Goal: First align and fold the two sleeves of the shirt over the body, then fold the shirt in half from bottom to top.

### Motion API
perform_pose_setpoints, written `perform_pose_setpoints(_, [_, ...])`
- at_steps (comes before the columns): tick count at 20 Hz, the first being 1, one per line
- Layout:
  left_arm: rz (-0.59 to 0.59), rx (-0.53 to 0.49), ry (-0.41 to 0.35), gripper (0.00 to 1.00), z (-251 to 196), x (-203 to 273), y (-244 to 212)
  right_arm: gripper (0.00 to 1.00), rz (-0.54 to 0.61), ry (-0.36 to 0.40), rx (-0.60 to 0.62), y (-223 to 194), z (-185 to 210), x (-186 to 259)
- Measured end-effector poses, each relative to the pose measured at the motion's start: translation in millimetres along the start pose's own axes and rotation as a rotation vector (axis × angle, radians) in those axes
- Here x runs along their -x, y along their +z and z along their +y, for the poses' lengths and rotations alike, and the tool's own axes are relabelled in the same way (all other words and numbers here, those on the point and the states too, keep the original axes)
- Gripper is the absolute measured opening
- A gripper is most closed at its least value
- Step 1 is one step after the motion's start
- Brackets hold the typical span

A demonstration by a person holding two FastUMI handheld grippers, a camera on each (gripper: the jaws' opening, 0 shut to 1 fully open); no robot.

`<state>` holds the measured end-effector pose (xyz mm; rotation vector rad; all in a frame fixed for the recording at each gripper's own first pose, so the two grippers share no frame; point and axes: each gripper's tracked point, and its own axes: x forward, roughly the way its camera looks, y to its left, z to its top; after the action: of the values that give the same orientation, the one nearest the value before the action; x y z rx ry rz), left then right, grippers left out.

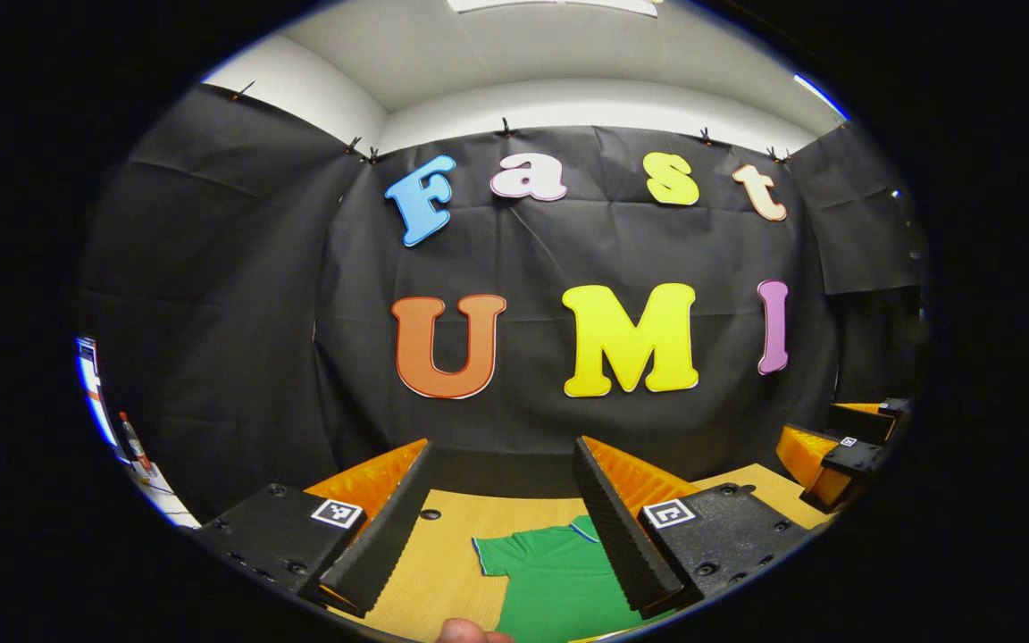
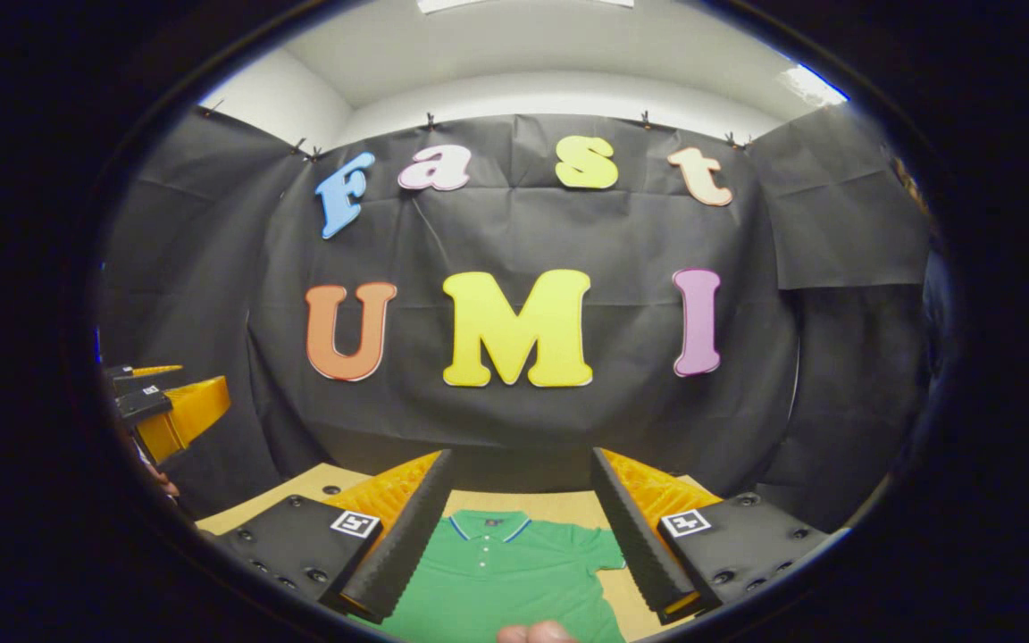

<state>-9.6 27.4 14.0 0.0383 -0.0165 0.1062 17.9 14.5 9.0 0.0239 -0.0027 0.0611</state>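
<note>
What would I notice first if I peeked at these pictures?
First, the bright green shirt lying flat on the wooden table, collar toward the black cloth wall. Next, the left gripper and the right gripper, each held above the shirt with jaws wide open and nothing between them. In the left gripper view, one short sleeve sticks out sideways.

A creased black cloth wall (image 1: 238,295) hangs across the back and both sides of the booth, pinned along its top edge by small dark clips (image 1: 506,128). Above it runs a band of plain white wall (image 1: 586,103), meeting a pale grey ceiling (image 1: 479,54) with a bright strip light (image 1: 559,4) at the very top. Below, a light wooden counter (image 1: 443,554) with a small round dark hole (image 1: 430,514) stretches to the cloth.
</note>
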Motion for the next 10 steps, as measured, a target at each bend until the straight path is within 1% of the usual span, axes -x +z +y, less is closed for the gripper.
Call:
perform_pose_setpoints(3, [-0.014, 0.001, 0.01, 0.98, 1.9, 0.6, 6.9, 0.94, -0.014, 0.029, -0.005, 3.4, 9.1, -4.4])
perform_pose_setpoints(7, [0.005, -0.002, 0.012, 0.98, -1.6, -1.1, 2.9, 0.94, -0.019, 0.063, -0.002, -0.7, 16.3, -9.4])
perform_pose_setpoints(8, [0.005, -0.008, 0.012, 1.0, -3.1, -2.0, 2.7, 0.94, -0.013, 0.065, -0.007, -3.1, 15.7, -11.3])
perform_pose_setpoints(9, [0.004, -0.011, 0.01, 0.98, -4.9, -3.2, 1.7, 0.94, -0.008, 0.06, -0.014, -4.6, 13.0, -13.2])
perform_pose_setpoints(10, [0.003, -0.012, 0.007, 0.98, -6.6, -4.8, 0.8, 0.94, -0.008, 0.049, -0.018, -4.4, 8.3, -14.8])
